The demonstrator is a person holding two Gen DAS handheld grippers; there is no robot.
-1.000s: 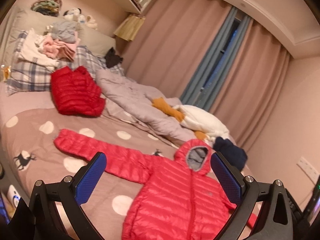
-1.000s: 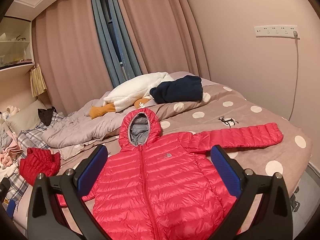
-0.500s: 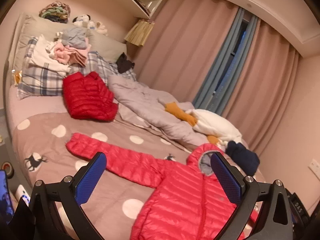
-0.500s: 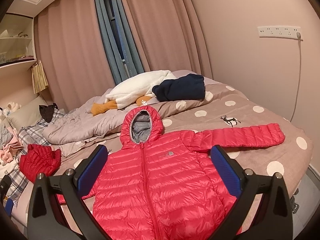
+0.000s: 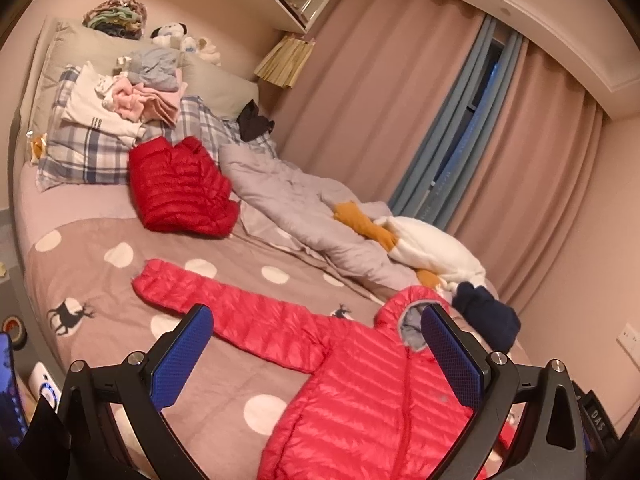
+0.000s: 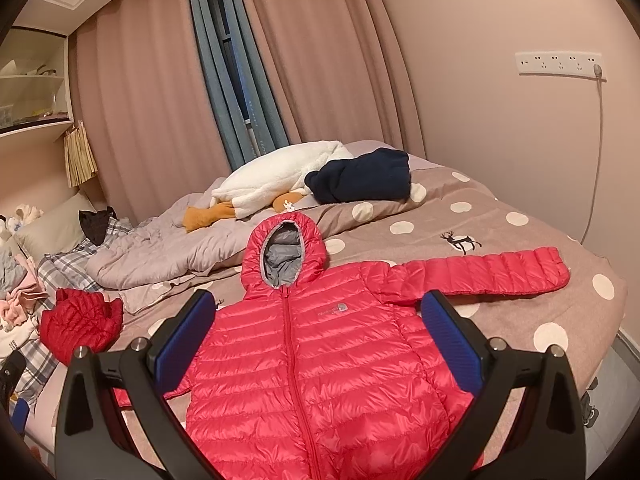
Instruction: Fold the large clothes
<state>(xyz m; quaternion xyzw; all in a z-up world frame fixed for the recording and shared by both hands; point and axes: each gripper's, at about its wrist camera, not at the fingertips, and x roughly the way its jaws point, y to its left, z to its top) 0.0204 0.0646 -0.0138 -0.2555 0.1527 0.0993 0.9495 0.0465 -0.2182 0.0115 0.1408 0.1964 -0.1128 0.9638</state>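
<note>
- Since a second ago your left gripper (image 5: 316, 356) has swung its view left and up: the folded red jacket (image 5: 180, 192) and the pillow pile sit further toward the middle of that view now, and more of the near sleeve shows. Your right gripper (image 6: 316, 344) has barely shifted, just a touch of tilt.
- Both sets of fingers are spread wide with nothing between them, and neither one is touching cloth yet.
- You're folding the pink puffer jacket (image 6: 320, 368). It lies flat, zipped, front up on the polka-dot bedspread (image 6: 500, 208), hood pointing away from the fingers and both sleeves stretched out sideways.
- In the right view the body sits right between and below the fingertips, with the right sleeve (image 6: 480, 272) running out past the right finger. In the left view the other sleeve (image 5: 224, 300) runs off beyond the left finger (image 5: 182, 360).
- My guess on handling: light, puffy and soft, with a slick shell. It'll probably spring back and slide, so pinch deep and don't just catch the top layer.
- I'd grab each sleeve near the cuff, or at the shoulder seam, and fold inward over the chest.
- Both grippers hover above the hem end, angled down and forward at the jacket, so you'd need to drop lower before closing.
</note>
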